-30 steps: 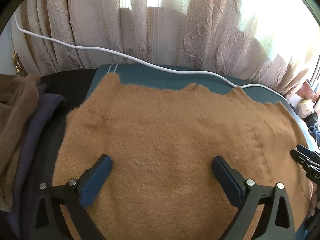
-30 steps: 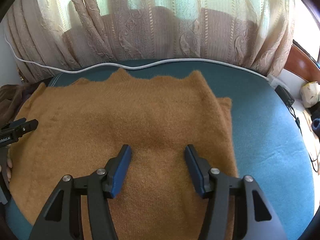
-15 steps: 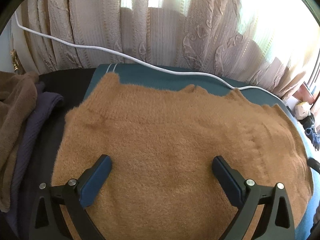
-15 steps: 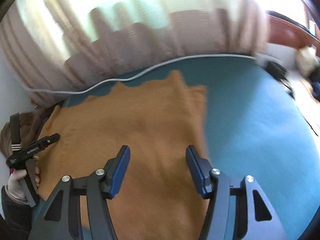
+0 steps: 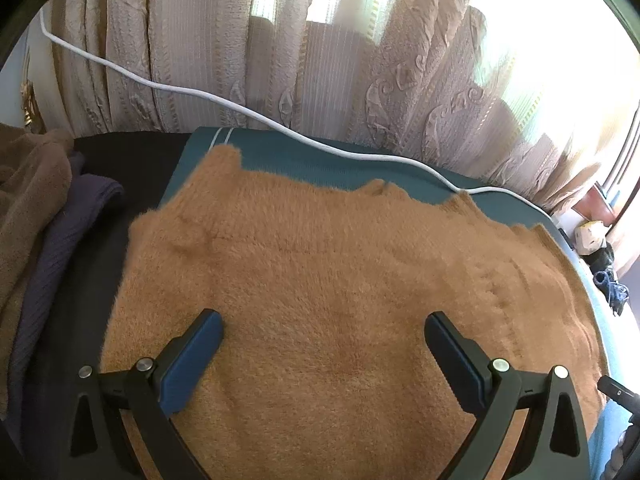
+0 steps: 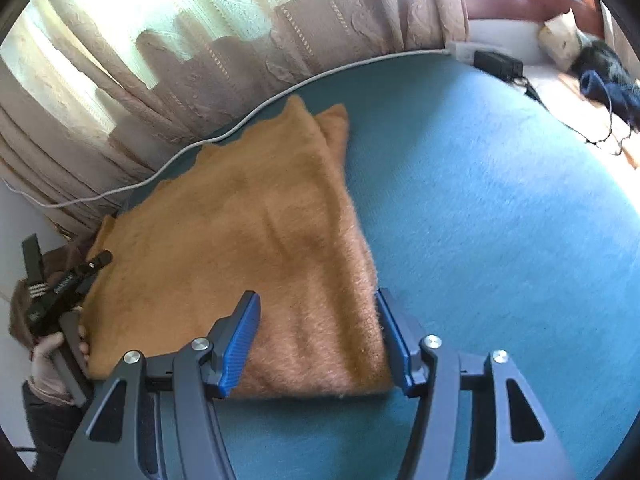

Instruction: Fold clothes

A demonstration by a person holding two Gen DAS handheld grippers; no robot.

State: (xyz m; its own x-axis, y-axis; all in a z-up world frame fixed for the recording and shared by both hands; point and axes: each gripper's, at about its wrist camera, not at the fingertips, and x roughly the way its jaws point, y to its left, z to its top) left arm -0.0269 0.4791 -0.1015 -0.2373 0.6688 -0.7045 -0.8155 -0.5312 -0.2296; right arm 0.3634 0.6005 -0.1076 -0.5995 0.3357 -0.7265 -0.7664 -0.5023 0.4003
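Observation:
A fuzzy tan sweater lies flat and folded on the teal bed cover. My left gripper is open and empty, hovering over the sweater's near left part. In the right wrist view the sweater lies left of centre on the teal cover. My right gripper is open and straddles the sweater's near right corner, one finger over the cloth, the other along its right edge. The left gripper shows at the sweater's far left edge, held in a hand.
A pile of brown and purple clothes lies to the left on a black surface. A white cable runs along the bed's far edge under the curtains. A charger and dark items lie on the floor at right.
My right gripper has swung right and back toward the sweater's near right corner, turning its view. My left gripper has barely moved. Both stay open.

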